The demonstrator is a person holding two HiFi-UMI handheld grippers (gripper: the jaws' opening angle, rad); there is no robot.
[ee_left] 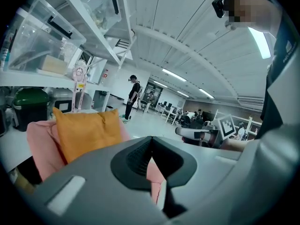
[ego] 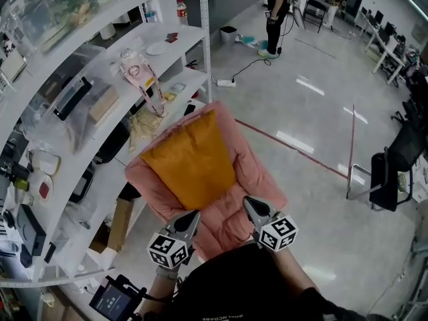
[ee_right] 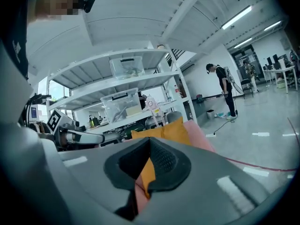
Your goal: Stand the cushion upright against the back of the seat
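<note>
One orange cushion [ego: 190, 159] on one pink seat [ego: 249, 174]

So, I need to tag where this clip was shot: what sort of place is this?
Probably an open-plan office or lab workspace: tall white shelves loaded with clear storage bins, rows of desks across the room, and a wide glossy floor.

White shelving [ego: 198, 32] stacked with clear storage bins [ee_right: 126, 66] flanks a glossy grey floor [ego: 314, 132], where a power strip [ego: 226, 83] (cable trailing) lies near a standing person [ego: 277, 12]; a black office chair [ego: 396, 160] sits at right.
</note>
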